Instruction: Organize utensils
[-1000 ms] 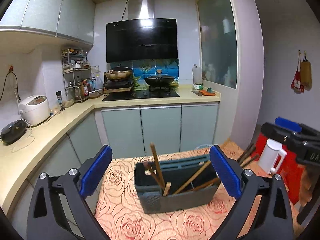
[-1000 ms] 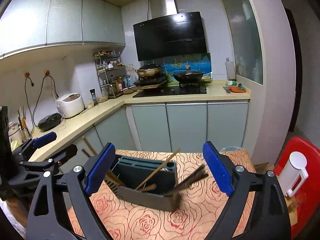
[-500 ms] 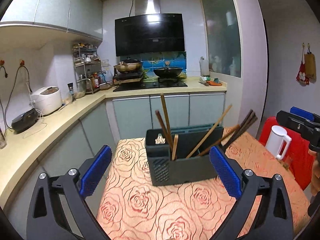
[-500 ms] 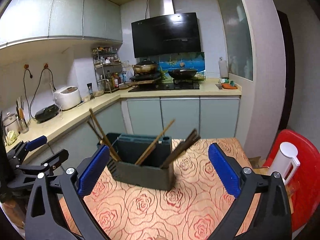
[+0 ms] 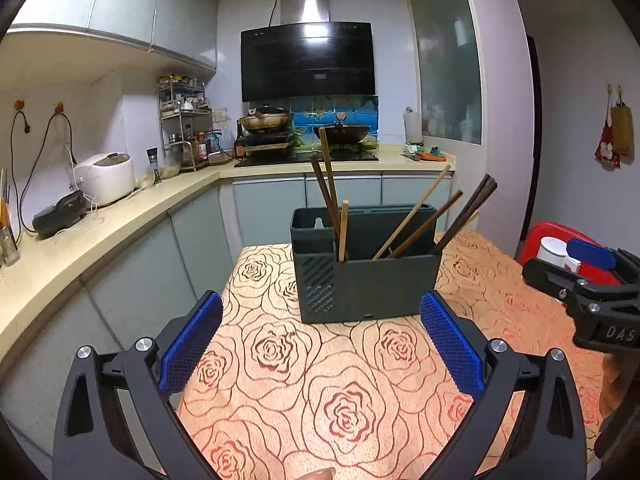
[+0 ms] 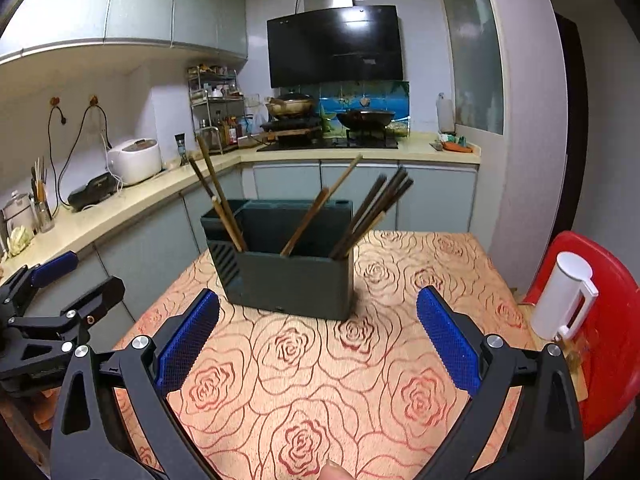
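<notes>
A dark grey utensil holder stands upright on the rose-patterned worktop, toward its far side, with wooden chopsticks leaning out of its compartments. The left hand-held gripper and the right hand-held gripper hover near of it, both released, jaws wide and empty.

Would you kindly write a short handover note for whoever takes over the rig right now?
Left tongs: open, empty, above the tablecloth.
Right tongs: open, empty, alongside.
Utensil holder: upright on the table ahead of both; chopsticks lean in loose, splayed groups across its compartments.
Done: nothing gripped yet.
Left: take the chopsticks and sort them.
</notes>
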